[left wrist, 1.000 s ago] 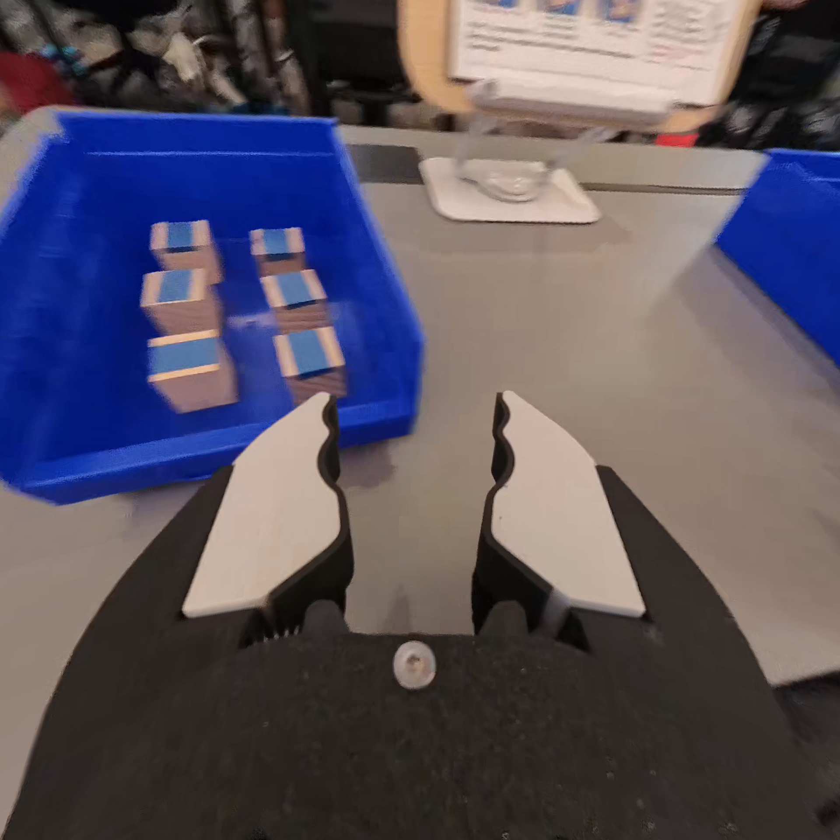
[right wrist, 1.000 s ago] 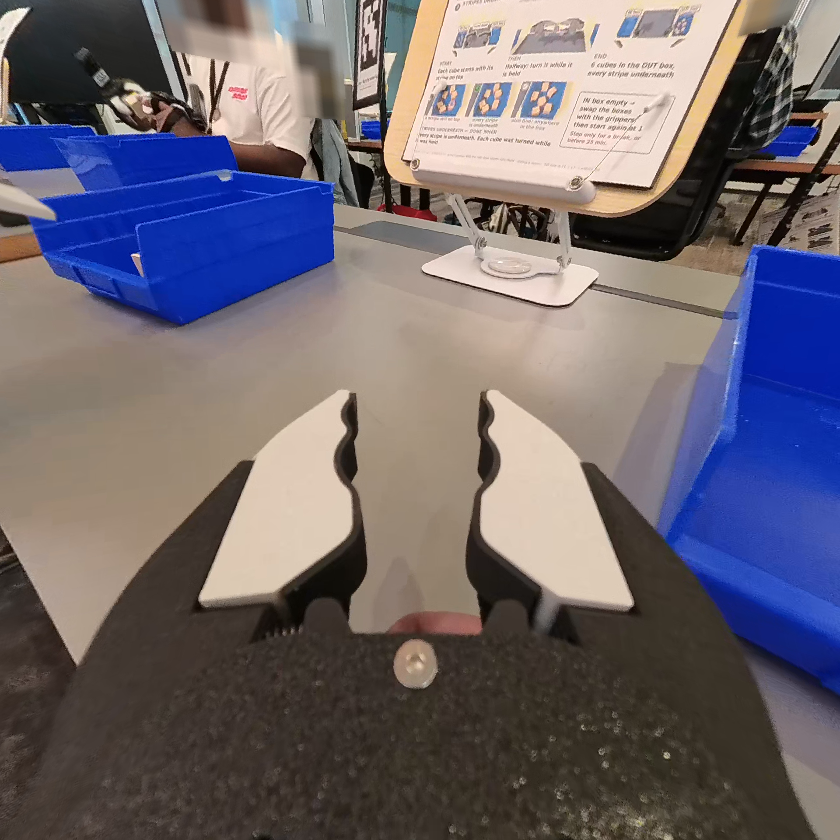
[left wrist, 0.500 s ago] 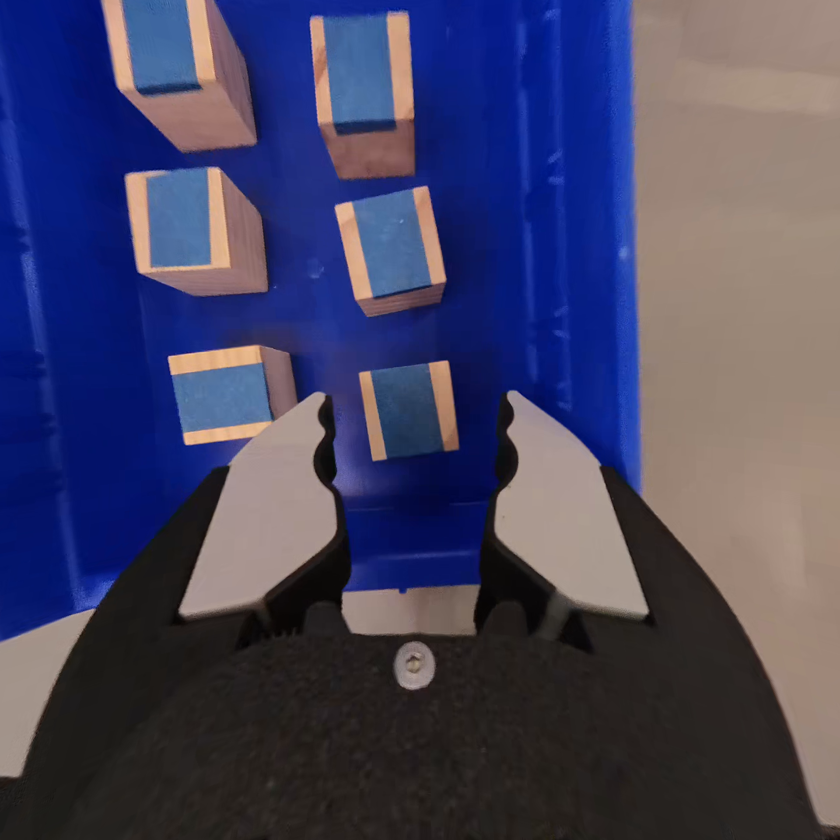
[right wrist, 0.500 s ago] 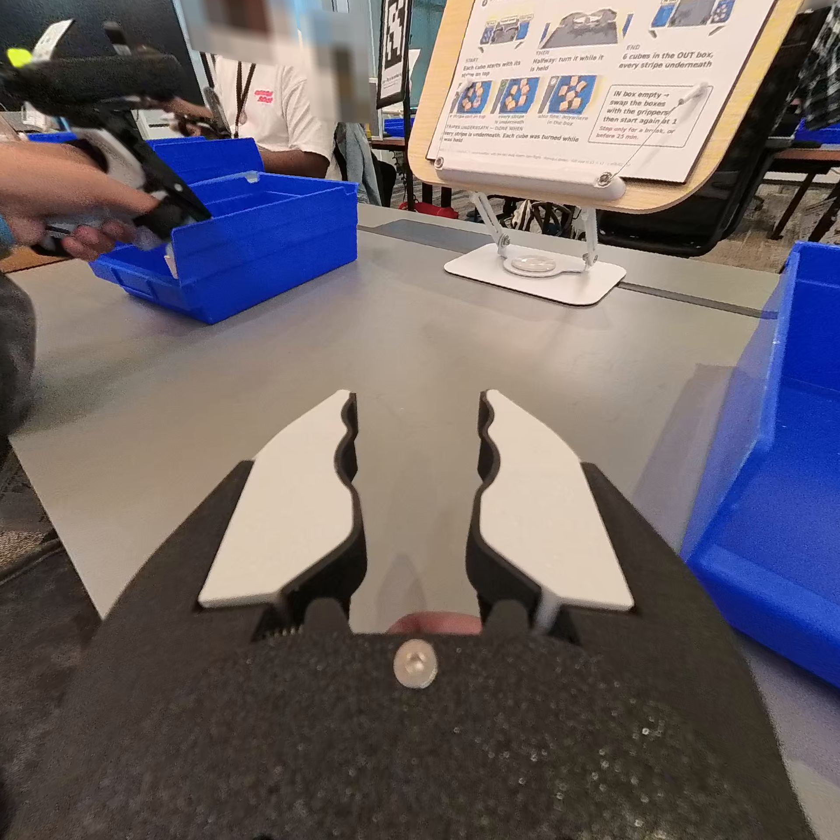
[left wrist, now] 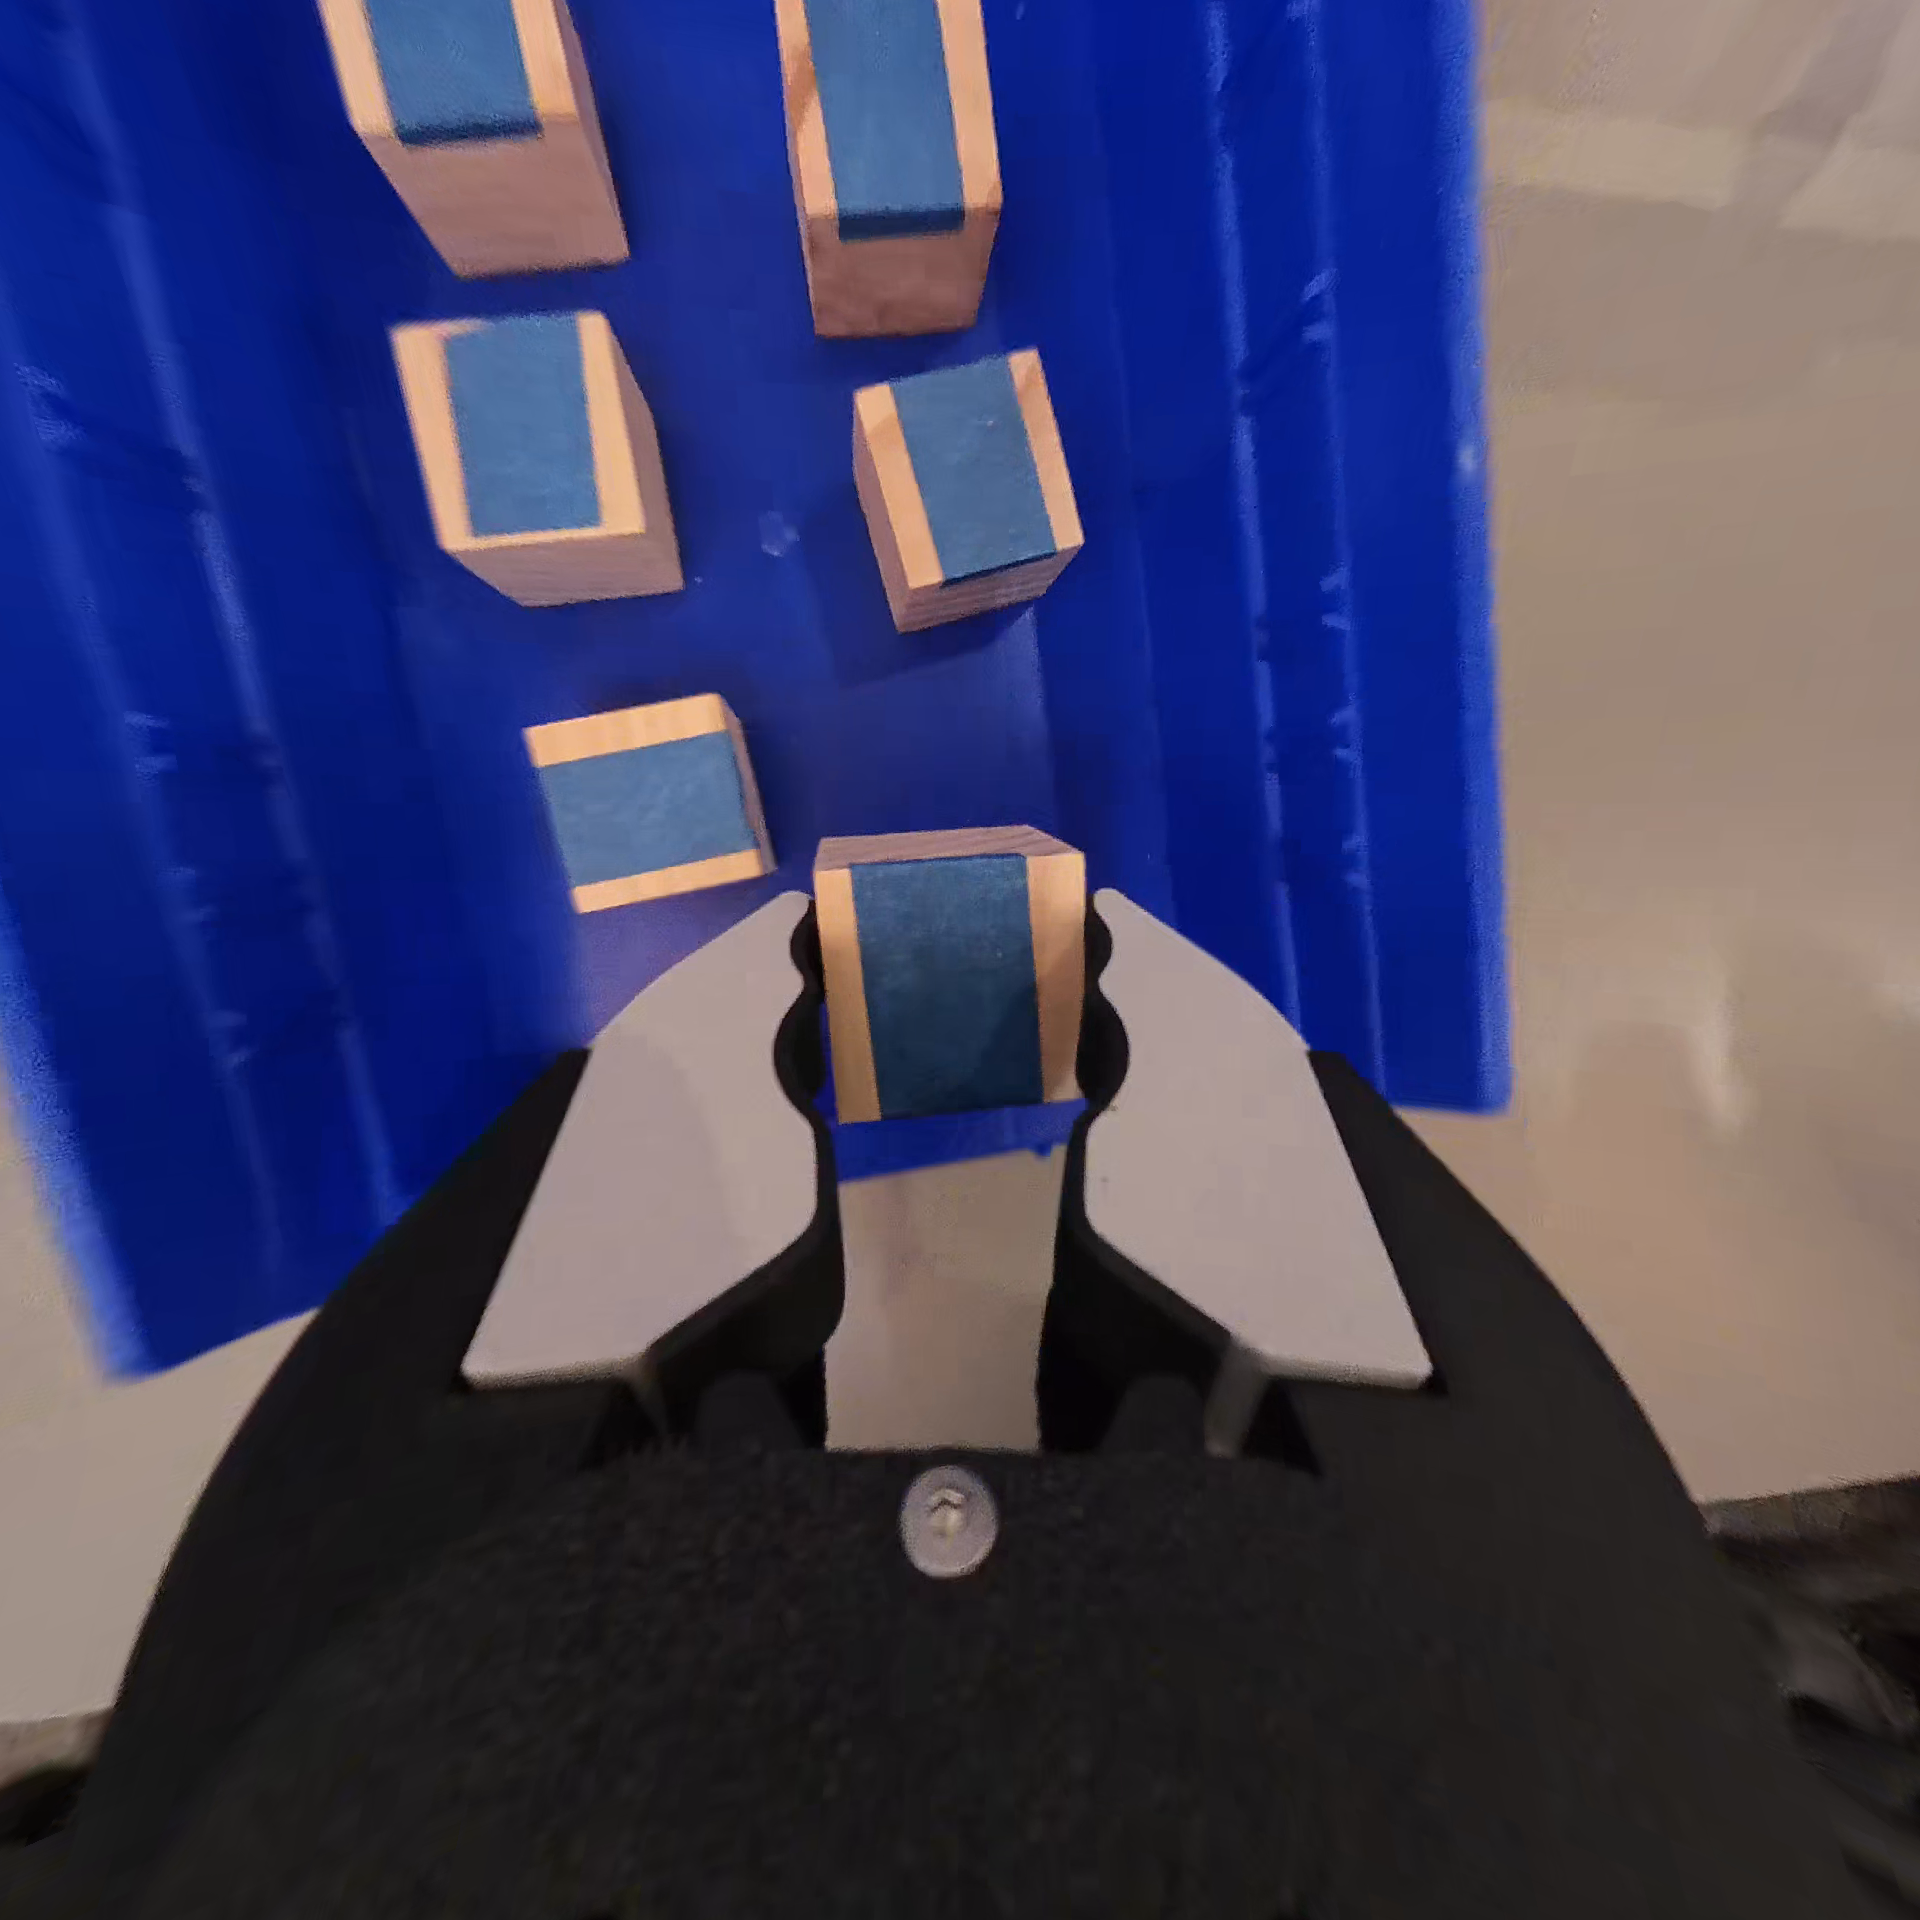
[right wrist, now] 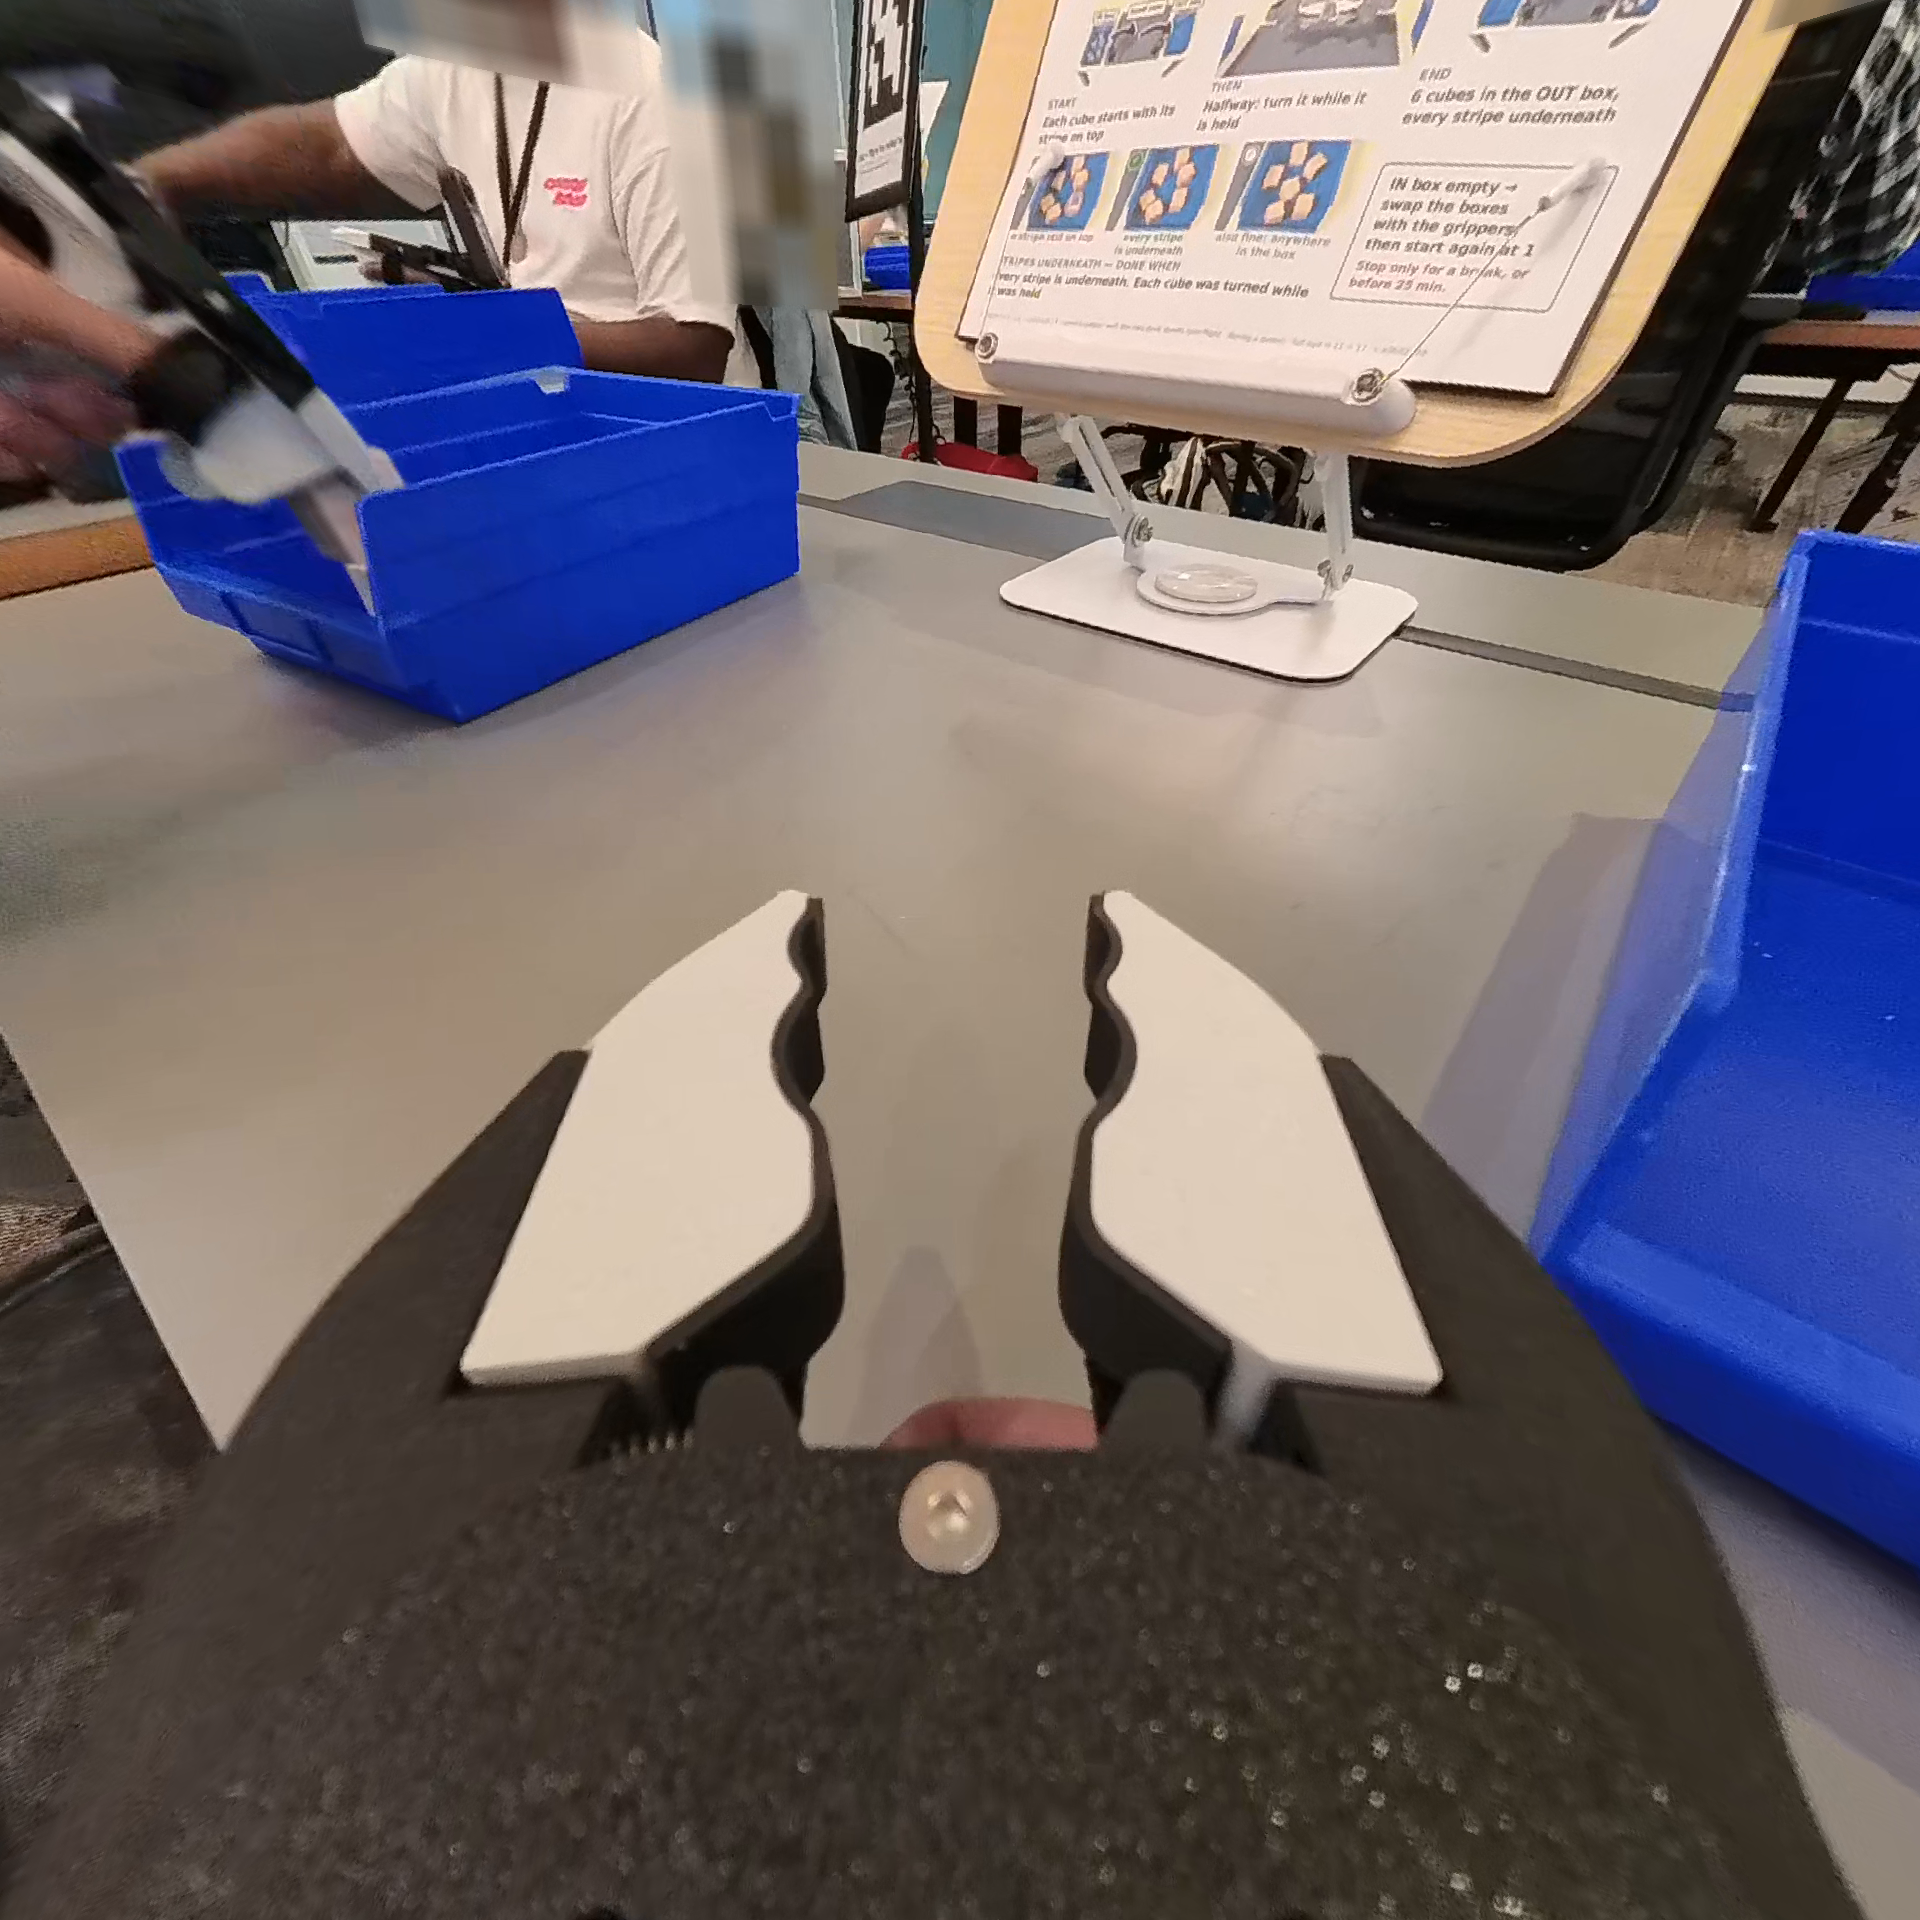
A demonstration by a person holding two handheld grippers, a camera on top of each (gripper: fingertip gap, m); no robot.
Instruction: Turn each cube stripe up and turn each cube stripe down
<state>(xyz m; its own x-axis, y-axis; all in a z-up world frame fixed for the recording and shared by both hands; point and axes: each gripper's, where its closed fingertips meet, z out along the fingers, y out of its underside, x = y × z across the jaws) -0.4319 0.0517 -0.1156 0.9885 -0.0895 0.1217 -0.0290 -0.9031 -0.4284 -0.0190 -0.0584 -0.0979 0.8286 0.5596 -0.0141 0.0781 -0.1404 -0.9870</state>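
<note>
Altogether six wooden cubes [left wrist: 556,452] with blue stripes show over the blue plastic bin [left wrist: 1247,520]. Left tool [left wrist: 951,1003] clamps one cube [left wrist: 951,987]; right tool [right wrist: 951,1003] hangs apart above the smooth grey table [right wrist: 520,883].

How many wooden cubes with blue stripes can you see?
6. One cube is between the left gripper fingers; five lie in the blue bin.

Left wrist view looks steeply down, close into the blue bin [left wrist: 1299,520]; right wrist view looks level across the surface [right wrist: 831,810], sharing that bin [right wrist: 582,561].
</note>
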